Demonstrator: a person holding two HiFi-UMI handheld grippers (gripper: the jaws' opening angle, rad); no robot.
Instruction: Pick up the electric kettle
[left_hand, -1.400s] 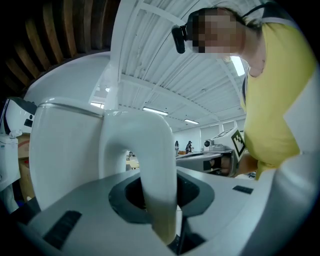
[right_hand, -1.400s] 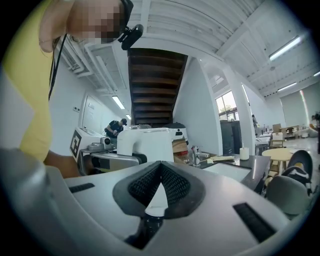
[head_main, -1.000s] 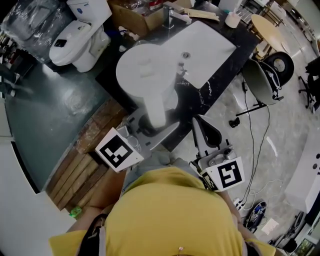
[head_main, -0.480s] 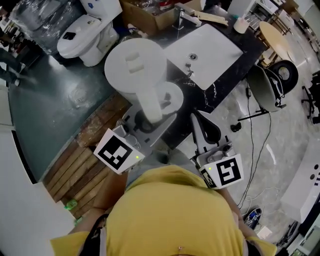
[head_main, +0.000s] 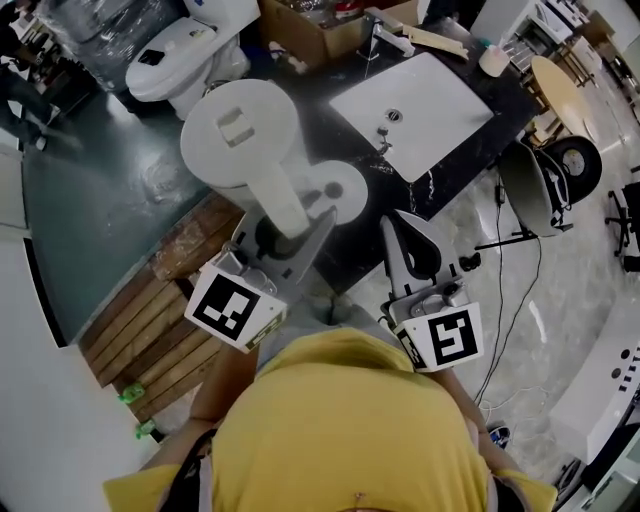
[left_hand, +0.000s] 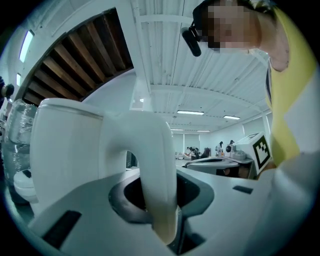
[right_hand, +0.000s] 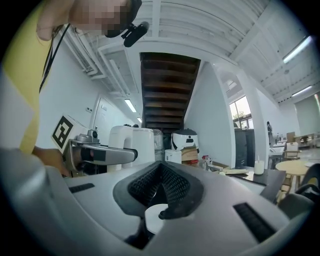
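Beyond both sets of jaws, listed from the largest item down:

1. Black stone counter (head_main: 425, 190), ahead of the right gripper's jaws and running off to their right.
2. White sink basin (head_main: 440, 95), set into that counter, well ahead of both sets of jaws.
3. White toilet (head_main: 185, 50), far ahead of the left gripper's jaws and a little to their left, on the dark green floor (head_main: 90, 200).
4. Wooden planks (head_main: 150, 340), below and to the left of the left gripper's jaws.
5. Electric kettle (head_main: 240, 135), white, round lid seen from above. Its body stands directly ahead of the left gripper's jaws and its curved handle (left_hand: 155, 170) passes between them. It is off its base and up in the air to the left of the counter edge.
6. Left gripper (head_main: 285, 235), pointing level, with its marker cube (head_main: 232, 308) at the rear. The jaws are clamped on the kettle handle, one on each side, partly apart by the width of the handle.
7. Right gripper (head_main: 412, 255), pointing level beside the left one and well apart from the kettle. Its black ribbed pads are pressed together with nothing between them.
8. Kettle base (head_main: 335, 190), a round white disc on the counter. It lies just ahead of the right gripper's jaws and below them, to the right of the held handle.
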